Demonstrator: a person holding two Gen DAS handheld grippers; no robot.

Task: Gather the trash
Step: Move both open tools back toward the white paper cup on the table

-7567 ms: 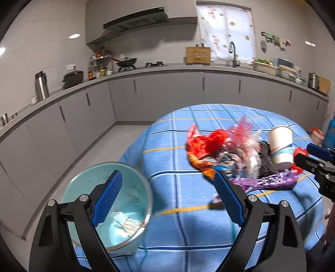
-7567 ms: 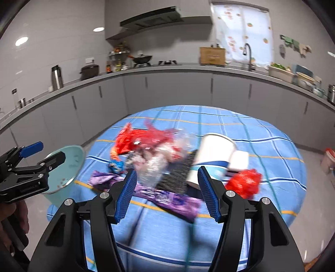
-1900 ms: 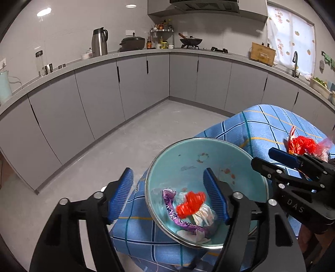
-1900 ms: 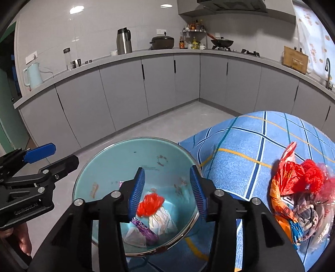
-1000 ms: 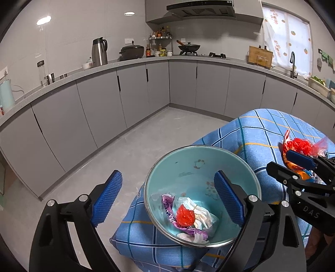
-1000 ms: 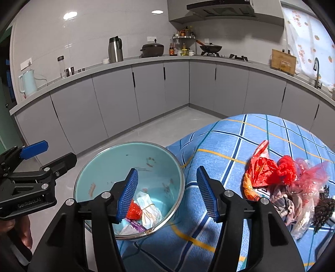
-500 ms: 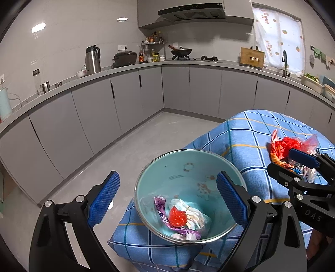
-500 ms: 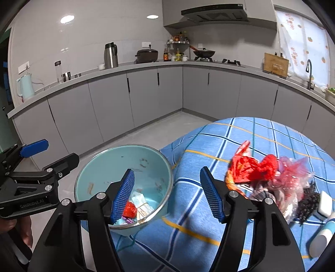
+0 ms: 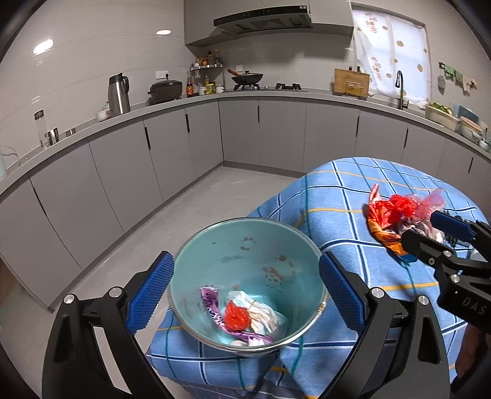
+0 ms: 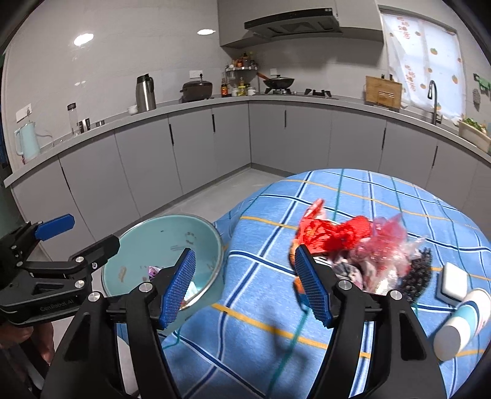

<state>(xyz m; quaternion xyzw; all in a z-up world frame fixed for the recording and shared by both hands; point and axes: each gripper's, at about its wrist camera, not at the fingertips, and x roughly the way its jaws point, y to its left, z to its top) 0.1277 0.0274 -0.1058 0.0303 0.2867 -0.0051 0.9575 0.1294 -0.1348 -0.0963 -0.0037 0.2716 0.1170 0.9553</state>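
Home kitchen: grey cabinets (image 9: 172,159), range hood (image 9: 260,20), wok (image 9: 247,77), faucet (image 9: 400,89).

1. Ahead of me, grey cabinets (image 9: 172,159) run in a curve under a grey countertop (image 9: 260,92) across the middle of the frame.
2. A range hood (image 9: 260,18) hangs at upper centre, with a wok (image 9: 247,77) below it.
3. At upper right, a window (image 9: 388,49) has a printed curtain, possibly with oranges on it.
4. Round ceiling lights (image 9: 43,47) glow at upper left.
5. The floor (image 9: 172,227) is pale grey; the walls are light tile.
6. A steel kettle (image 9: 118,90) stands left of centre.
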